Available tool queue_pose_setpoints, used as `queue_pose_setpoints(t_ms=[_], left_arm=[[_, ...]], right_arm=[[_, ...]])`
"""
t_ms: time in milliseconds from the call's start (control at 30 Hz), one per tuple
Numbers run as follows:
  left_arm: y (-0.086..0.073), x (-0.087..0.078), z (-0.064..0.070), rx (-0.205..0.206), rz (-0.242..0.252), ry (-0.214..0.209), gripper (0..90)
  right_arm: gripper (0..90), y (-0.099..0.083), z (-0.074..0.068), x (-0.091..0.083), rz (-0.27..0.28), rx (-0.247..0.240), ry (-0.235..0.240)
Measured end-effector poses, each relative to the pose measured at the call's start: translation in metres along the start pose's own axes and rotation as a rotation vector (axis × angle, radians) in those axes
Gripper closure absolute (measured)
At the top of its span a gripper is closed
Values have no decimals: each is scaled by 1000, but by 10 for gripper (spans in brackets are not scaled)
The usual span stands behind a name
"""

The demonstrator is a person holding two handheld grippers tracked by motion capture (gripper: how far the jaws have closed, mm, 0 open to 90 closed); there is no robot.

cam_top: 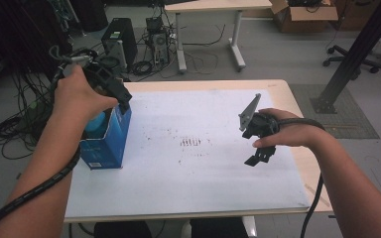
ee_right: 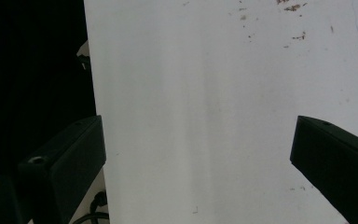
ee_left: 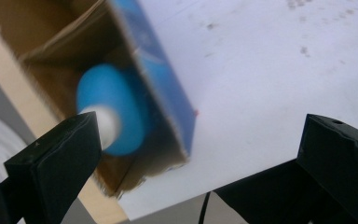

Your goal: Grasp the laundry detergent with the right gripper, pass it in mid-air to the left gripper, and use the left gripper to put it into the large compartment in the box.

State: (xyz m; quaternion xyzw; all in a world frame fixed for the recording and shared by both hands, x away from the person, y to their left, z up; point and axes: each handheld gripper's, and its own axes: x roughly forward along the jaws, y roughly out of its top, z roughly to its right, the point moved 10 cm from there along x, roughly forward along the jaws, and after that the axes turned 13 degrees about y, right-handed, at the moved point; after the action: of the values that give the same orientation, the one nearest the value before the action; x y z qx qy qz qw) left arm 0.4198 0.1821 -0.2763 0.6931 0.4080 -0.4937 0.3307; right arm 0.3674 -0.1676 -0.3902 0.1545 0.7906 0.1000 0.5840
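At the table's left edge one blue box (cam_top: 106, 141) stands open-topped with one blue bottle (ee_left: 109, 109) inside, the left gripper (cam_top: 121, 101) poised wide-jawed above it, likely to reach in, while the right gripper (cam_top: 258, 146) hangs wide and empty over the white mat (cam_top: 203, 168).

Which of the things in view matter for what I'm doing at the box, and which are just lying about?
In the job:
blue box, open at the top
blue bottle inside it
left gripper, open, at the box's mouth

Lying about:
right gripper, open, over bare white mat
computer tower, cables, cardboard carton, office chair on the floor
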Motion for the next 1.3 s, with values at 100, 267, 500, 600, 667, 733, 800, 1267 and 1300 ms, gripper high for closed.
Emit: queue_pose_setpoints(t_ms=[100,267,500,600,667,733,800,1267,1300], left_arm=[[9,-10,15,103,39,-5,2],[21,-22,39,296,103,-21,2],[21,-30,74,544,149,-120,2],[21,-28,88,621,178,-153,2],[21,-26,90,628,171,-156,2],[20,-21,95,664,164,-154,2],[18,-16,99,701,158,-149,2],[-3,0,131,979,188,-210,2],[-3,1,132,987,192,-211,2]], right_arm=[[32,0,0,-3,-3,3,-5],[32,2,1,-7,-7,8,-9],[33,2,2,-9,-19,-3,-6],[33,1,2,-9,-37,-5,-7],[33,2,2,-9,-42,-10,-10],[34,2,2,-8,-48,-19,-6],[33,3,2,-7,-52,-24,-3],[35,2,7,-4,-132,-36,-11],[34,2,8,-3,-143,-36,-10]])
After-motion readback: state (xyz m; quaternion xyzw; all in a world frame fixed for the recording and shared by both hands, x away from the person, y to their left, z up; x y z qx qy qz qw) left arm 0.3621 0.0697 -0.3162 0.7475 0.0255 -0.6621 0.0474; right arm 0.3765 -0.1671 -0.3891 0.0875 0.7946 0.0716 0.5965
